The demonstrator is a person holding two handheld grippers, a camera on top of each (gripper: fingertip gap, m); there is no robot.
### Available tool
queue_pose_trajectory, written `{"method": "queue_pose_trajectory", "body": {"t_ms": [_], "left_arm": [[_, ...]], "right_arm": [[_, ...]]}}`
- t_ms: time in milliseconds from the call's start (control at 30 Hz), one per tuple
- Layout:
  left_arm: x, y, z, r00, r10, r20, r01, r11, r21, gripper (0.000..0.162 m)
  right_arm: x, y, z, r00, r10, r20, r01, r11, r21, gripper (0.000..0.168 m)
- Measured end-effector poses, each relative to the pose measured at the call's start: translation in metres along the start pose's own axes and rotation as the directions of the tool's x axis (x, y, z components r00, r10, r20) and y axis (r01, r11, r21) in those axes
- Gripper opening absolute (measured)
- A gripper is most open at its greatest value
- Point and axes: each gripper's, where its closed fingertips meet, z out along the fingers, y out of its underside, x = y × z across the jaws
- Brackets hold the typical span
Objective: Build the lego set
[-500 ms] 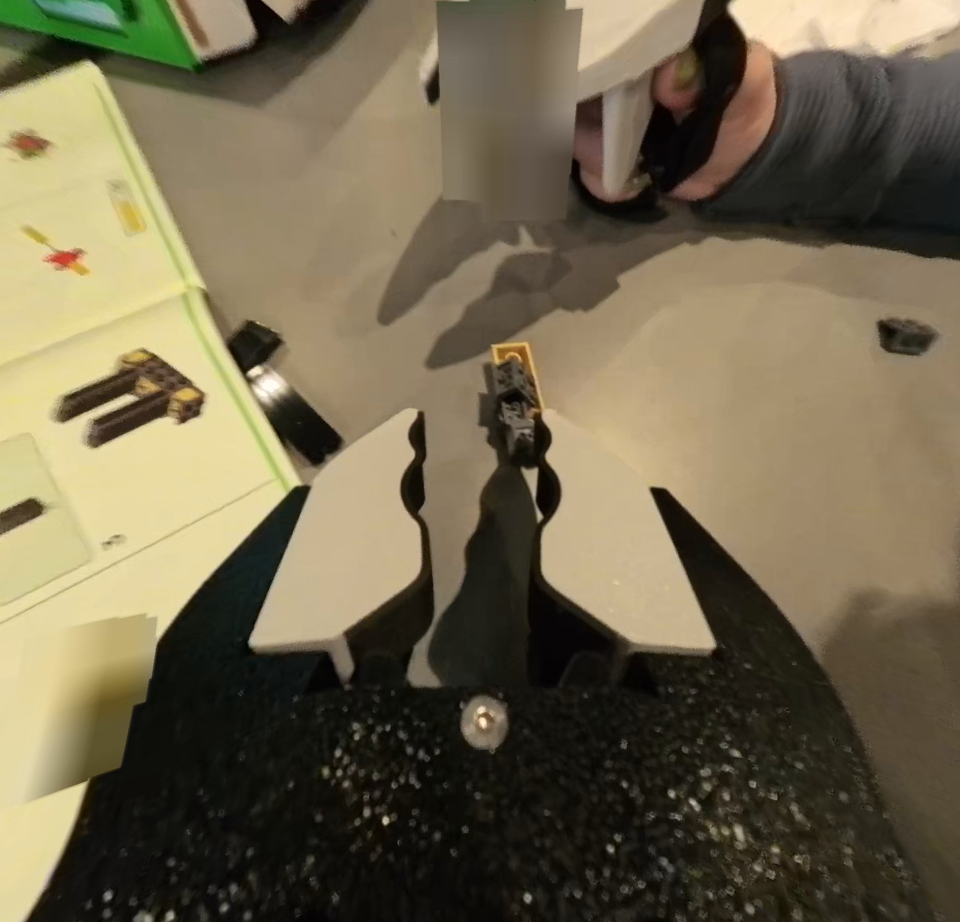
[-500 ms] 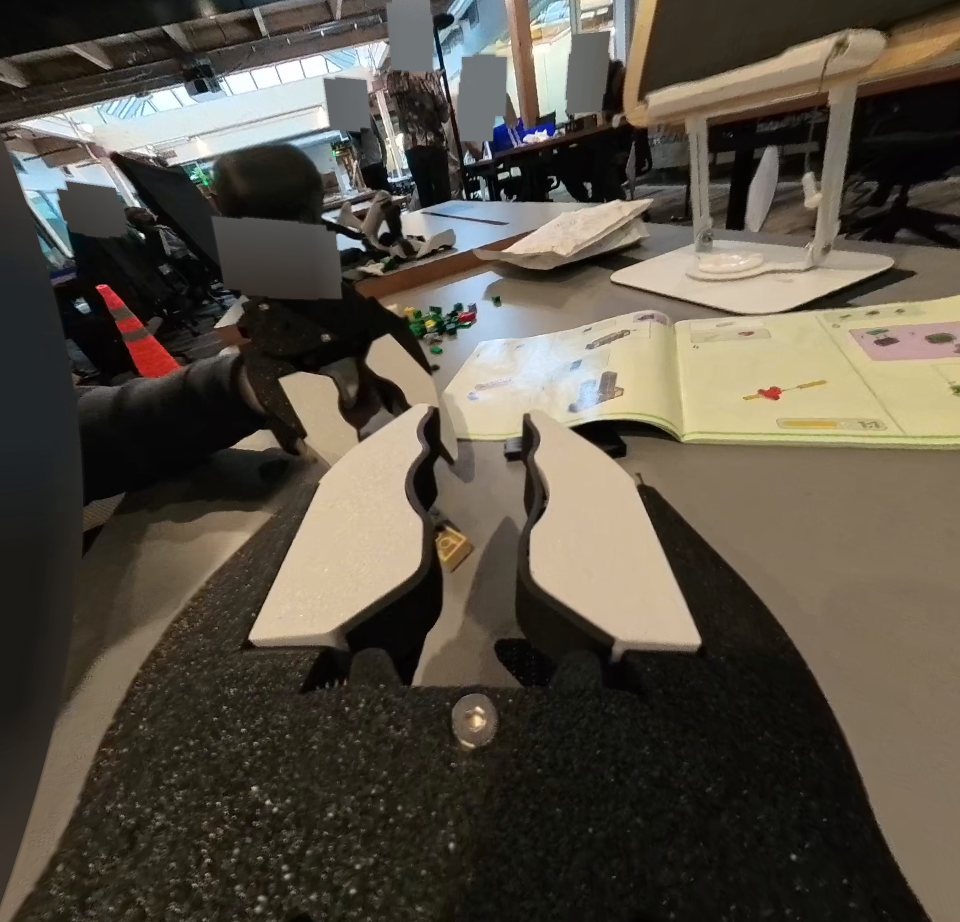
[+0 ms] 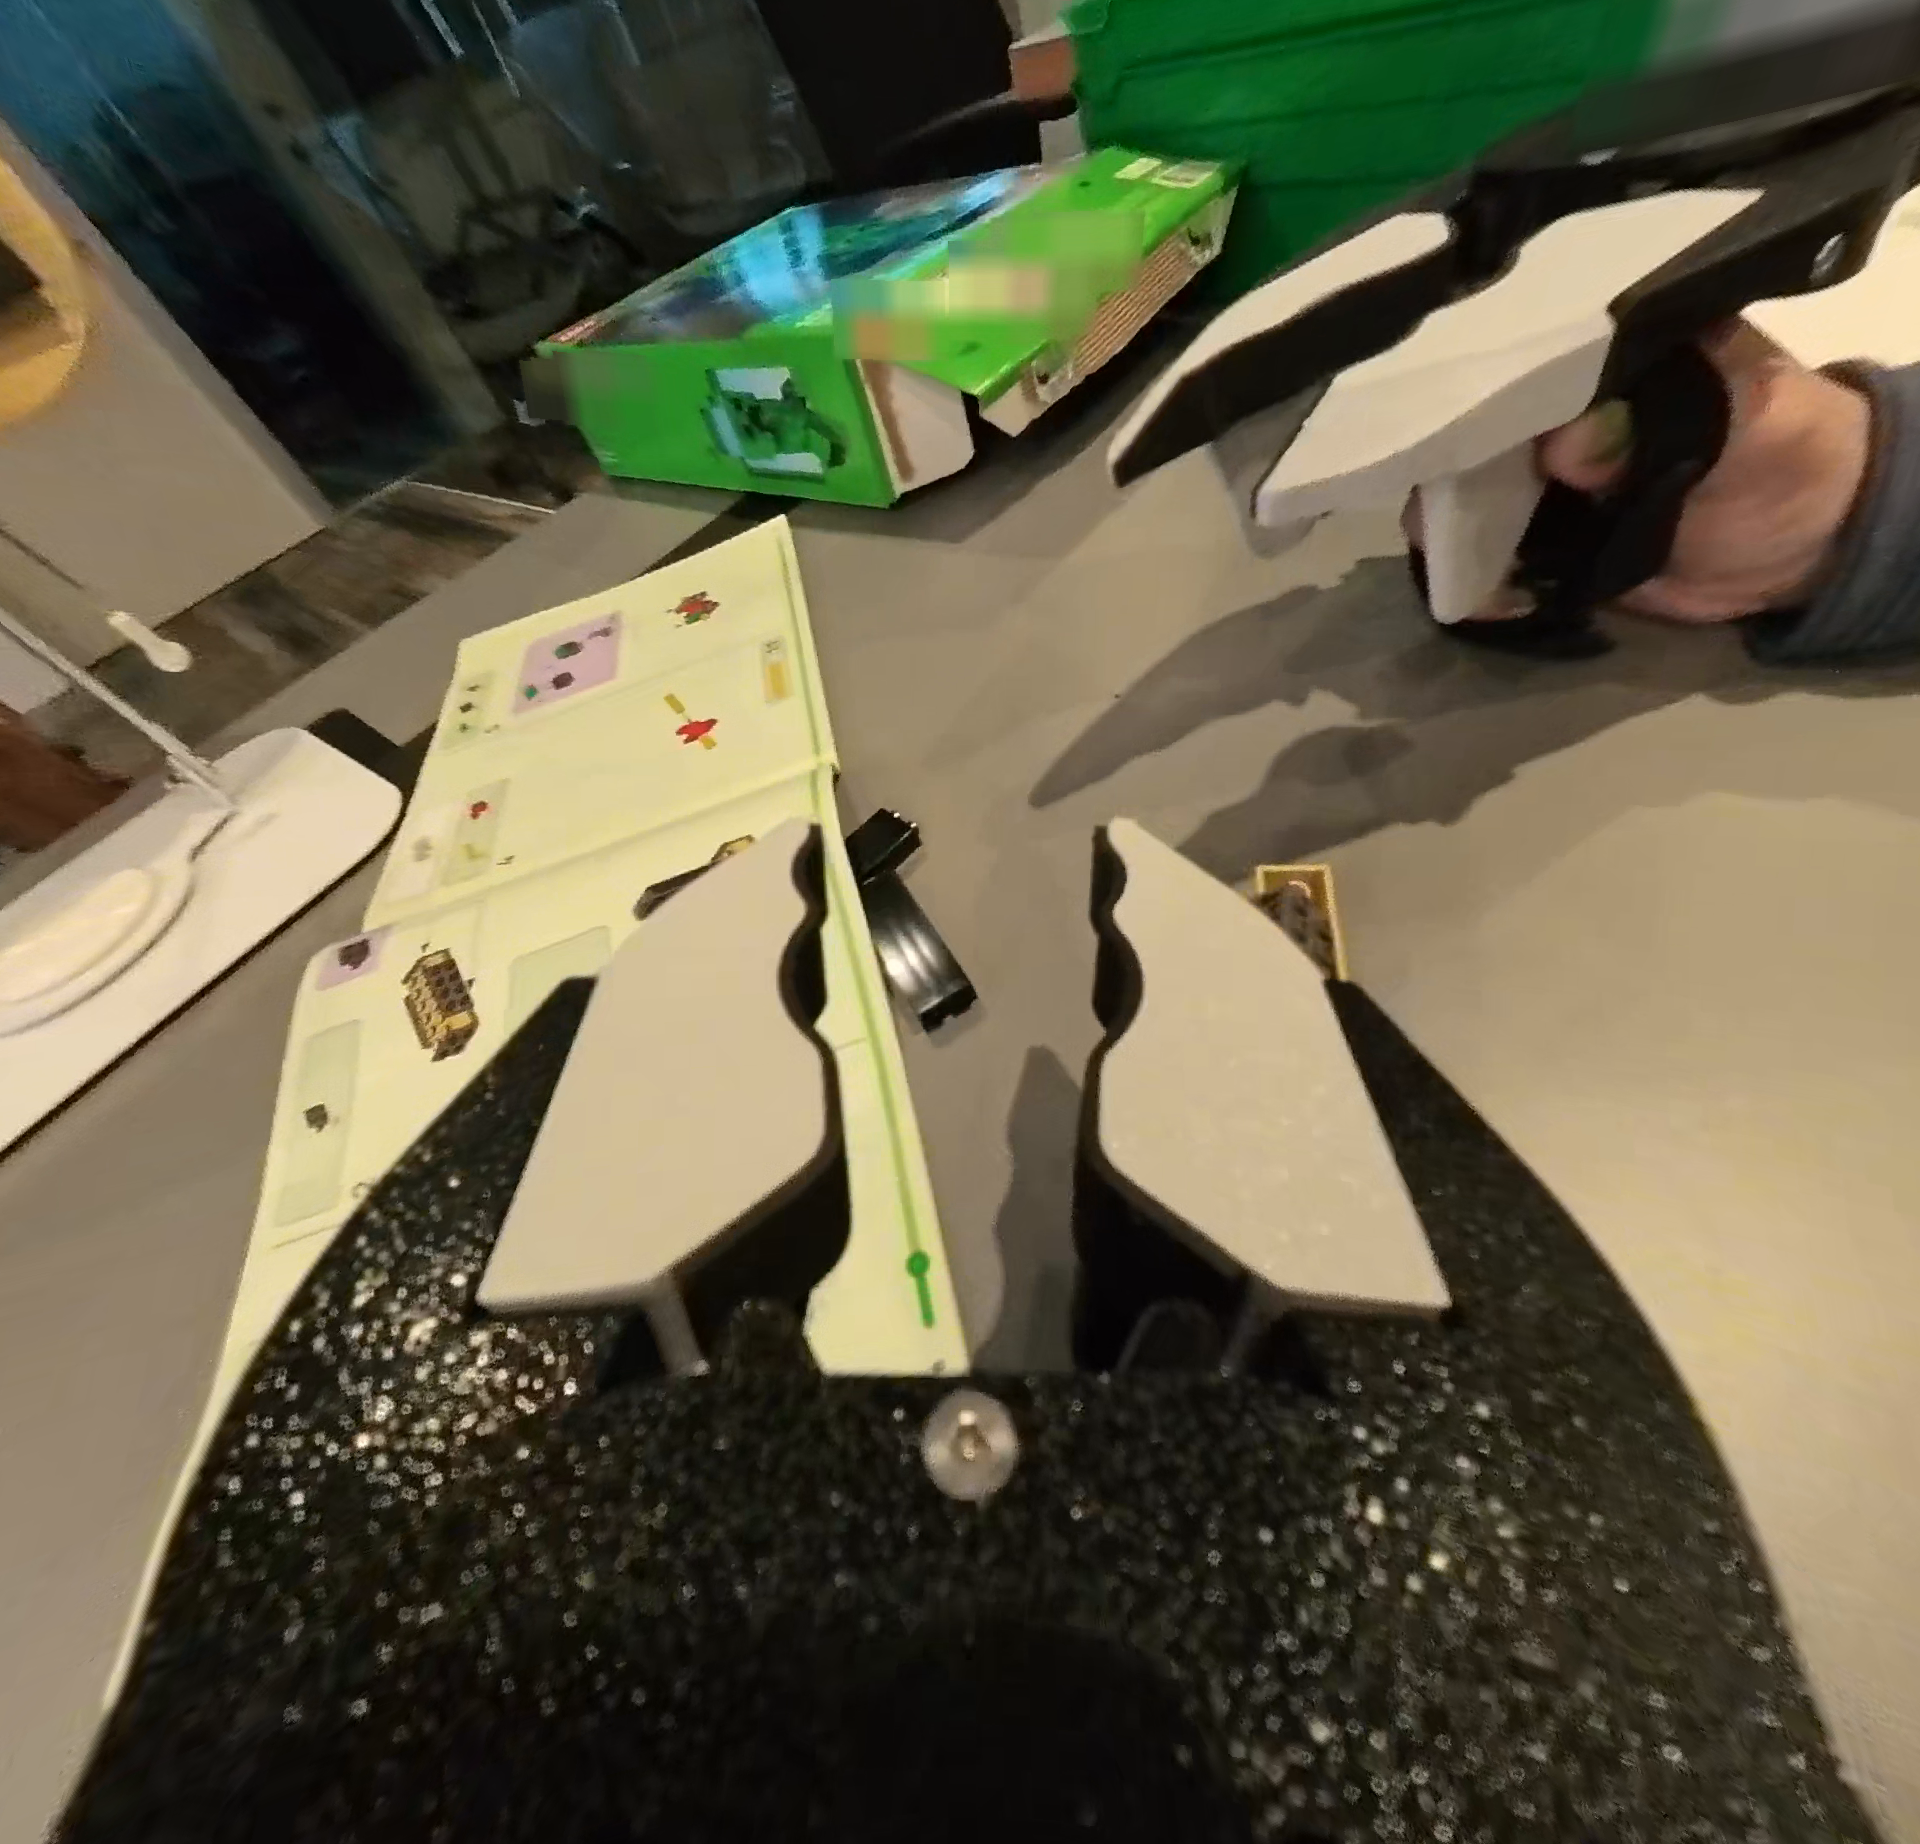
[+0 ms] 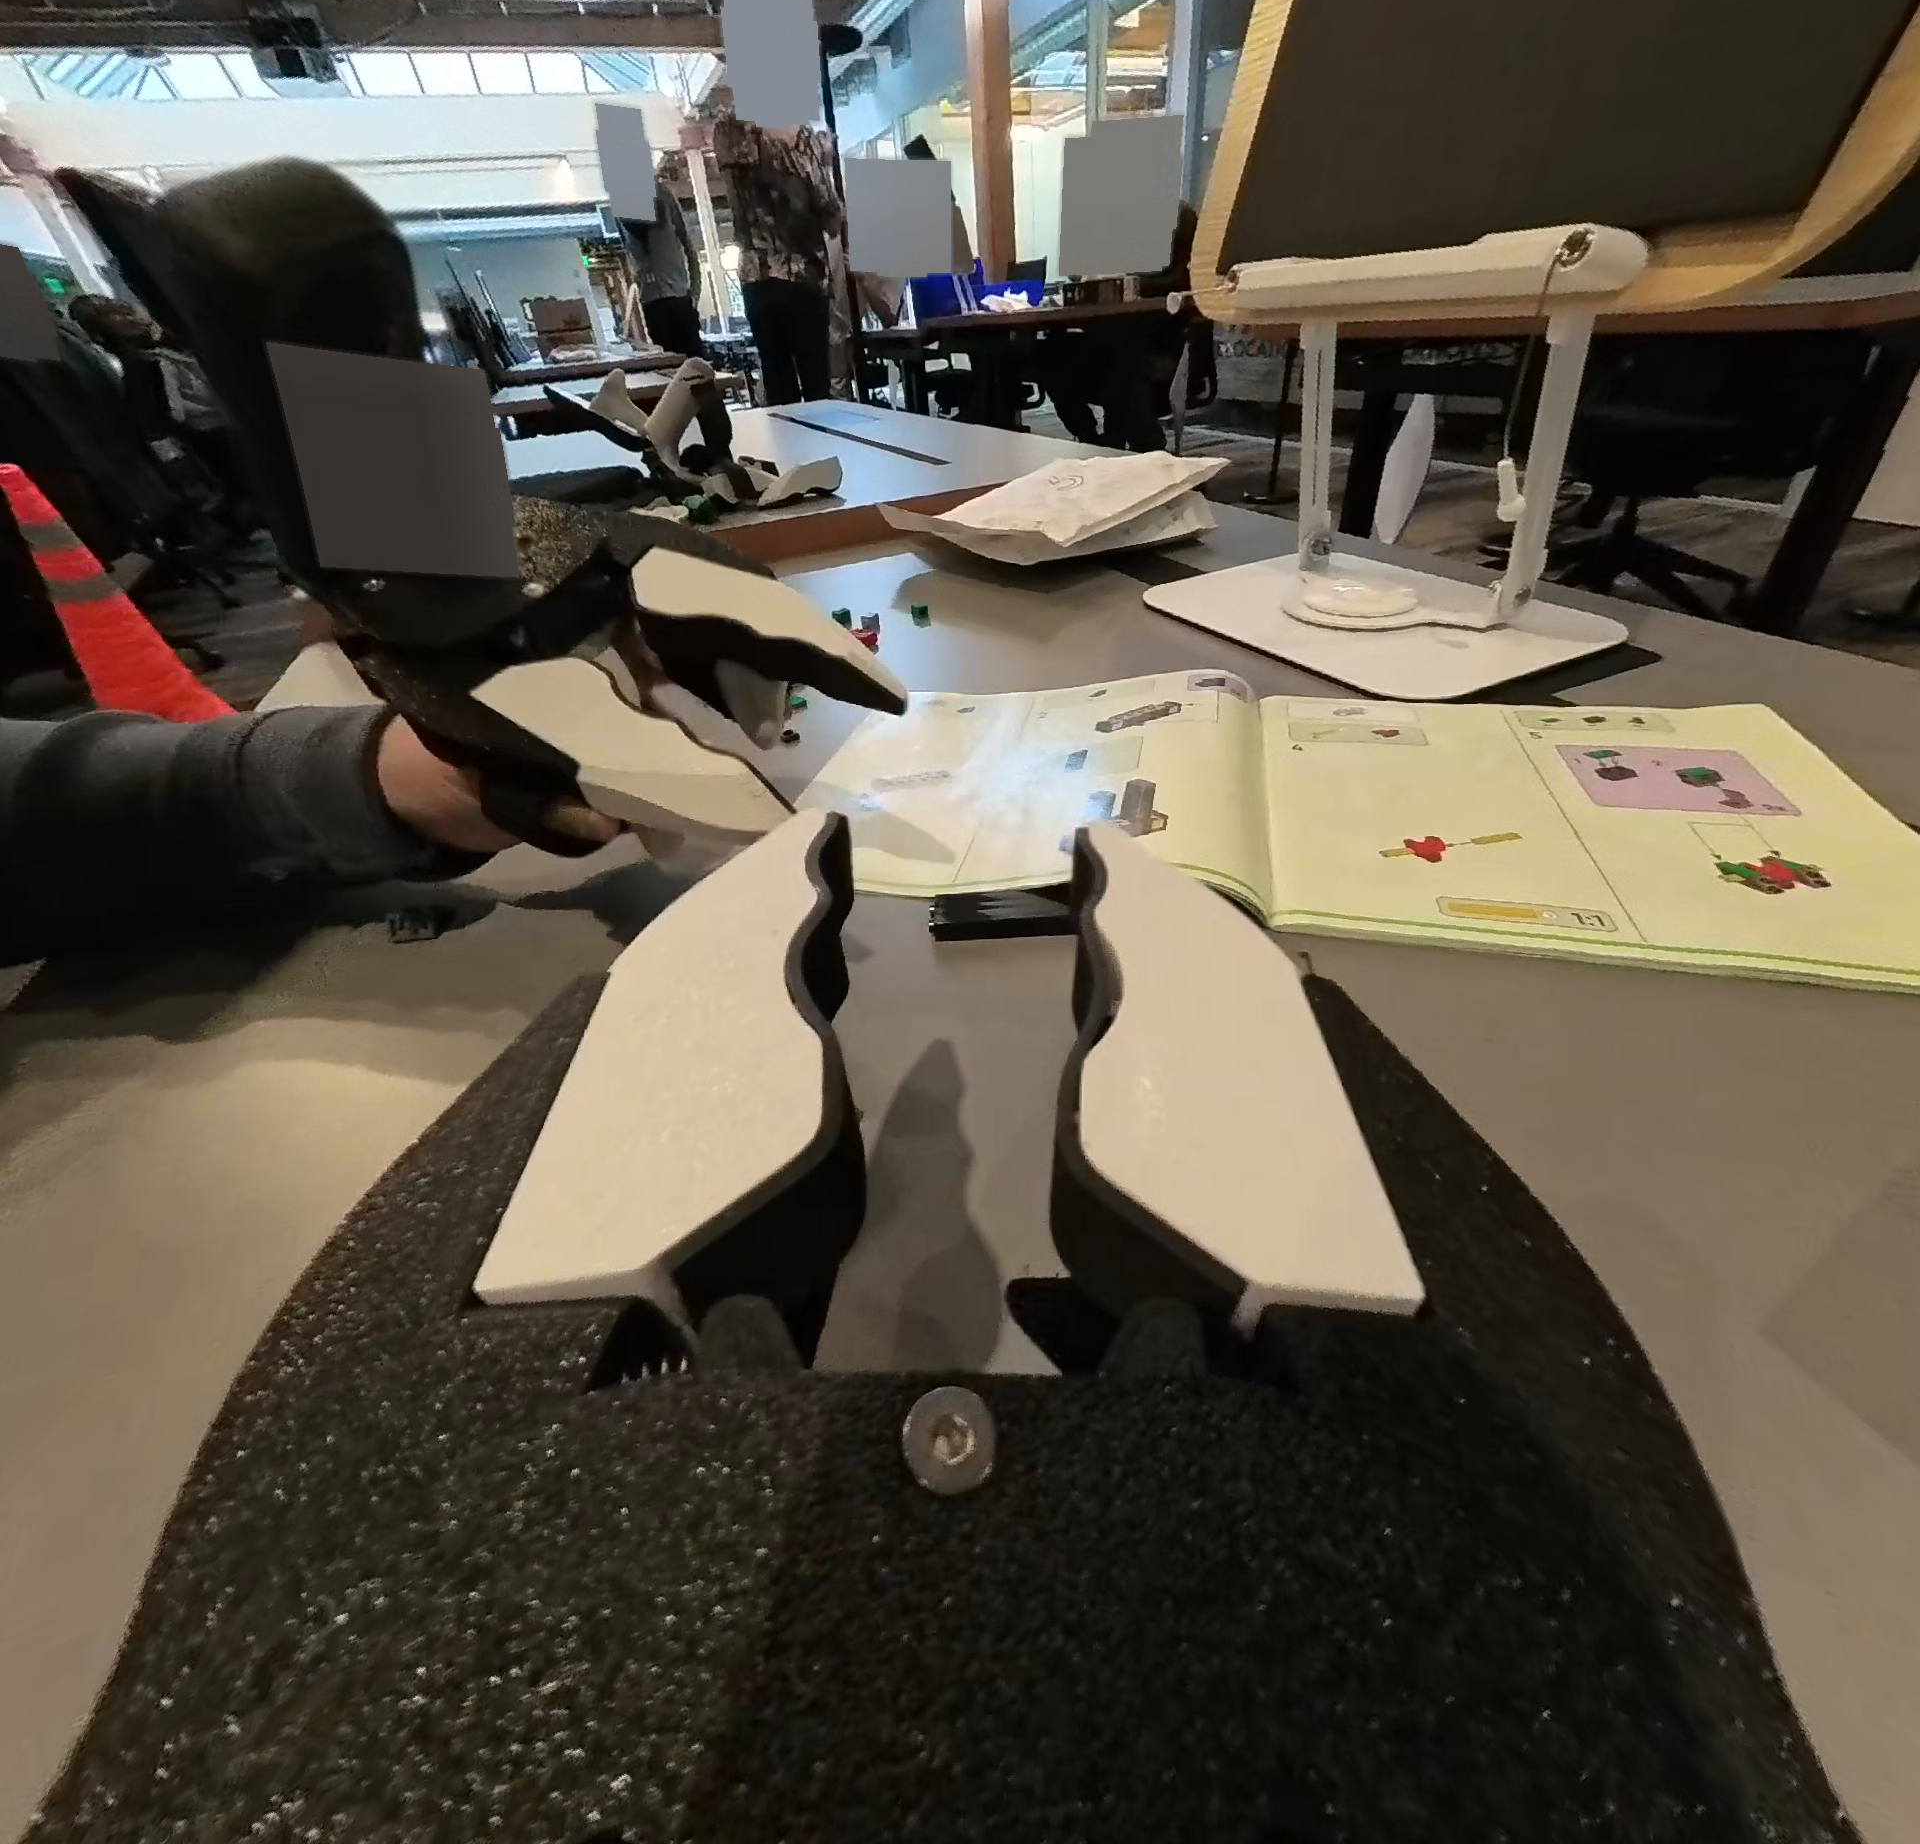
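Left wrist: left gripper (image 3: pixel 956 859) spread wide, empty. Small tan-and-dark sub-assembly (image 3: pixel 1299 911) on tabletop (image 3: pixel 1558 1015), just beyond its right finger; black piece (image 3: pixel 914 953) ahead between fingers, beside the instruction booklet (image 3: pixel 623 755).

Right wrist: right gripper (image 4: pixel 951 859) also wide, empty; black piece (image 4: pixel 1003 916) just ahead. Build looks early, most steps left.

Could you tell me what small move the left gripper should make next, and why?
Probably swing the left gripper slightly right and down onto the tan and dark assembly: its jaws are open and empty, and that piece lies on the table just outside its right finger.
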Motion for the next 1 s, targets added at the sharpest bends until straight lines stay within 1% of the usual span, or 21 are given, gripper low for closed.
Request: {"method": "queue_pose_trajectory", "body": {"t_ms": [100,200,333,467,633,733,833,900,1000], "left_arm": [[-0.006,0.002,-0.002,0.999,0.019,0.042,-0.019,1.0,-0.002,0.049],[-0.016,0.0,-0.011,0.994,0.017,0.107,-0.019,1.0,0.021,0.049],[-0.023,-0.008,-0.034,0.98,0.011,0.201,-0.022,0.998,0.051,0.049],[-0.012,-0.014,-0.066,0.961,0.019,0.277,-0.038,0.997,0.064,0.046],[0.009,-0.023,-0.112,0.949,0.029,0.313,-0.052,0.996,0.066,0.046],[0.01,-0.029,-0.138,0.938,0.001,0.347,-0.033,0.996,0.087,0.046],[0.008,-0.03,-0.156,0.93,-0.036,0.367,0.0,0.995,0.097,0.047],[0.014,-0.03,-0.166,0.932,-0.063,0.357,0.027,0.994,0.103,0.048],[0.04,-0.033,-0.189,0.943,-0.073,0.324,0.037,0.993,0.115,0.047]], "right_arm": [[0.0,-0.001,-0.001,1.0,0.004,0.002,-0.004,1.0,0.006,0.043],[0.002,-0.001,-0.001,1.0,0.011,-0.005,-0.011,1.0,0.012,0.043],[0.003,-0.003,-0.003,1.0,0.02,-0.013,-0.02,0.999,0.03,0.043],[0.004,-0.005,-0.005,0.999,0.033,-0.019,-0.032,0.999,0.042,0.043],[0.003,-0.003,-0.004,0.999,0.04,-0.004,-0.039,0.999,0.03,0.043],[0.002,-0.003,-0.003,0.999,0.04,0.006,-0.04,0.999,0.025,0.042],[0.002,-0.003,-0.003,0.999,0.047,0.015,-0.048,0.999,0.023,0.042],[0.002,-0.003,-0.003,0.999,0.051,0.018,-0.052,0.998,0.027,0.042],[0.002,-0.004,-0.004,0.998,0.054,0.021,-0.054,0.998,0.036,0.042]]}}
